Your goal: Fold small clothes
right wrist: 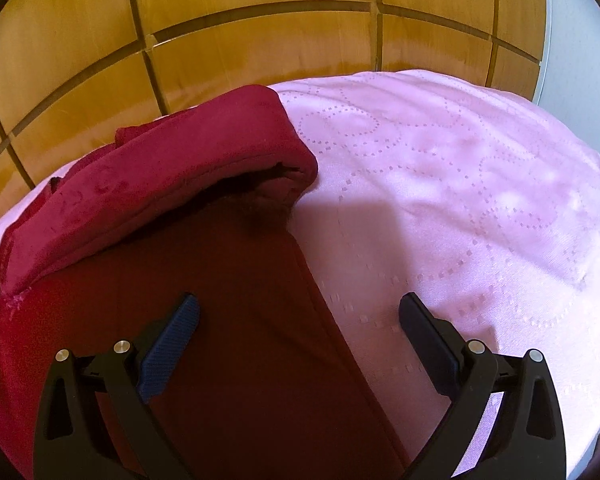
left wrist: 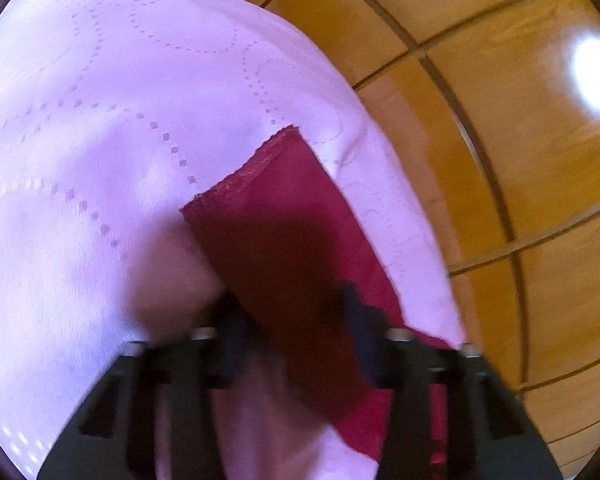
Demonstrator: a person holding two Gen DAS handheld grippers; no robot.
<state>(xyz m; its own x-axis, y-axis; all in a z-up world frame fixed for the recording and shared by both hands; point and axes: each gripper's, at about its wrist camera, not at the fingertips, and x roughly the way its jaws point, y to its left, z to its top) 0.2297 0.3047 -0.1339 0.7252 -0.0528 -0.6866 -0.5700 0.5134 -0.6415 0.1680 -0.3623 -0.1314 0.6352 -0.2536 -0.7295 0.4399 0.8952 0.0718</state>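
Left gripper (left wrist: 295,304): view blurred; dark red cloth (left wrist: 287,248) runs down between its two fingers, which stand fairly close on either side of it, but whether the pads press the fabric cannot be told. Right gripper (right wrist: 300,312): jaws wide apart, nothing between the pads; the blue-padded finger (right wrist: 171,348) hangs over the red cloth, the other finger (right wrist: 424,340) over bare pink tablecloth (right wrist: 480,200). The dark red cloth's straight long edge runs between those two fingers. Landmark, the dark red cloth: in the right wrist view its far end is turned back on itself in a thick rolled fold (right wrist: 171,168), open along the near side, with a dark hollow beneath. In the left wrist view a stitched hem (left wrist: 255,164) marks its far end, lying flat. The pink tablecloth lies under the cloth on all sides, stamped with dotted loops. Beyond the tablecloth's edge past the cloth, an orange-brown tiled floor (left wrist: 500,100) with dark grout lines.
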